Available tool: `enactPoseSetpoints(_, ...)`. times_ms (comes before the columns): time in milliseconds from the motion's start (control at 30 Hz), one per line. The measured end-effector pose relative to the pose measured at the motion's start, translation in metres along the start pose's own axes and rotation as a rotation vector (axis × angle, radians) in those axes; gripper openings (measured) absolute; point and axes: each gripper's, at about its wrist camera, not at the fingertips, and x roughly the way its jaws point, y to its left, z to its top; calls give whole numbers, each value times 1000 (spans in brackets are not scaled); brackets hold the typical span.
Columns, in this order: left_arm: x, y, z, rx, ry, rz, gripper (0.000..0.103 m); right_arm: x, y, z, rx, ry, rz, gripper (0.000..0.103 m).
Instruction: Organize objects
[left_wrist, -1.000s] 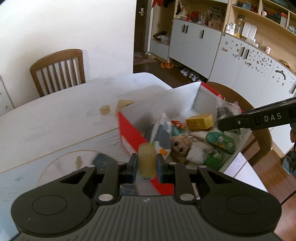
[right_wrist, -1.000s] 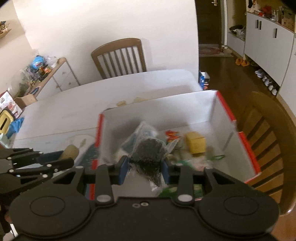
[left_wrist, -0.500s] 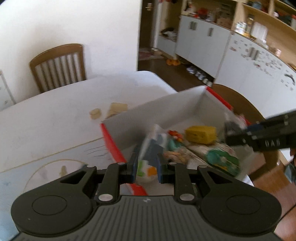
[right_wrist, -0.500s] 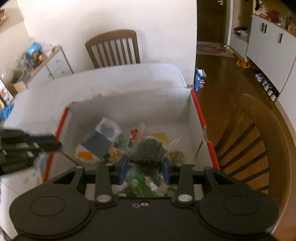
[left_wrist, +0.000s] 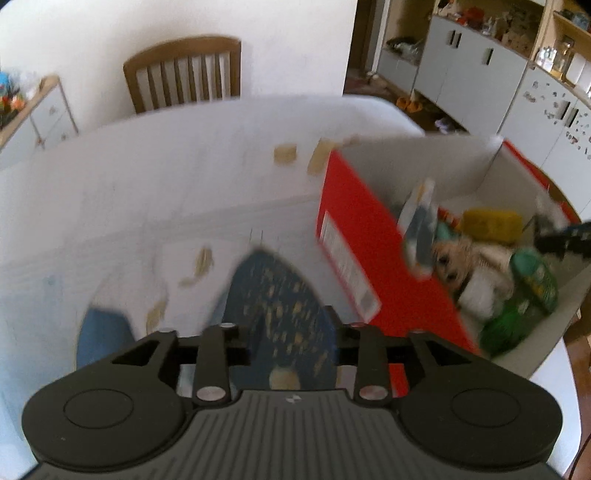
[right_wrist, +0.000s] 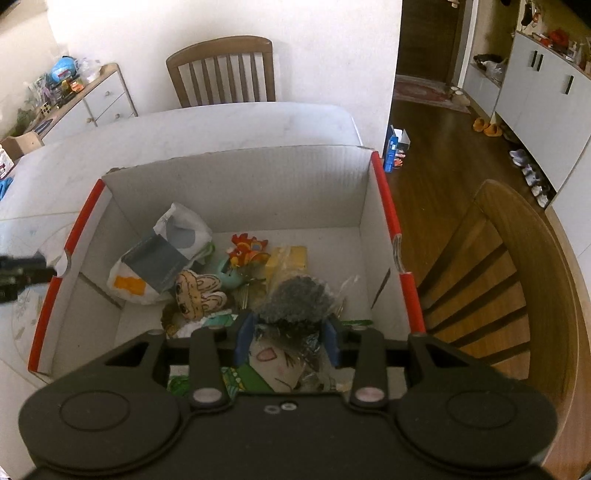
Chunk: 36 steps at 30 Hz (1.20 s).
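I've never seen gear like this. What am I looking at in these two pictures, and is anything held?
A person holds a two-finger grabber in each hand. Each carries a wide-angle camera looking forward, so the black shape is the grabber itself. One picture comes from the left gripper, one from the right gripper. On the white table stands a red-edged box of toys and packets. The right gripper pinches a clear bag of dark grey stuff over the box. The left jaws have just been opening beside it; that blurred picture shows nothing gripped.

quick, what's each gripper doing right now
left gripper: open, fingers just spread, nothing between them.
right gripper: shut on a dark scrubber in a clear bag.
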Motion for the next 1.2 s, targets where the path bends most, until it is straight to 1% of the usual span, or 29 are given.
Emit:
enactPoseSetpoints(33, 2, 0, -7, 1, 10, 5, 62, 0, 0, 0, 0, 2, 1, 39)
enactPoseSetpoints(67, 3, 1, -14, 2, 15, 15, 67, 0, -1, 0, 0, 4, 3, 39)
enactPoseSetpoints(100, 4, 1, -20, 0, 21, 22, 69, 0, -2, 0, -1, 6, 6, 39)
enactPoseSetpoints(200, 12, 1, -37, 0, 57, 18, 69, 0, -4, 0, -2, 8, 9, 41)
enactPoseSetpoints(367, 22, -2, -54, 8, 83, 54, 69, -2, -5, -2, -2, 4, 15, 45)
enactPoseSetpoints(433, 25, -2, -56, 10, 76, 65, 69, -3, -6, -3, -1, 0, 14, 53)
enactPoseSetpoints(600, 24, -7, -57, 26, 49, 71, 68, -7, -7, -2, 12, -18, 20, 60)
enactPoseSetpoints(667, 23, -9, -57, 22, 44, 63, 60, -10, -9, -2, 16, -24, 27, 61)
enactPoseSetpoints(733, 22, -12, -58, 28, 39, 60, 43, -13, -9, -3, 19, -29, 31, 62)
enactPoseSetpoints(800, 22, -15, -57, 35, 38, 60, 34, -15, -10, -3, 20, -32, 37, 62)
enactPoseSetpoints(867, 21, -17, -57, 41, 37, 79, 33, -17, -10, -4, 22, -36, 43, 62)
enactPoseSetpoints(900, 22, -18, -57, 42, 37, 80, 31, -18, -10, -5, 22, -38, 47, 62)
enactPoseSetpoints(933, 21, -18, -57, 44, 37, 85, 26, -19, -9, -6, 22, -39, 50, 62)
enactPoseSetpoints(1000, 20, -18, -56, 38, 34, 89, 22, -21, -9, -7, 22, -42, 55, 62)
enactPoseSetpoints(1033, 18, -18, -55, 29, 33, 79, 21, -21, -9, -7, 22, -43, 57, 62)
enactPoseSetpoints(1100, 15, -19, -54, 27, 29, 68, 21, -22, -9, -8, 28, -44, 62, 62)
enactPoseSetpoints(1200, 12, -23, -53, 39, 27, 73, 21, -23, -11, -9, 37, -47, 71, 62)
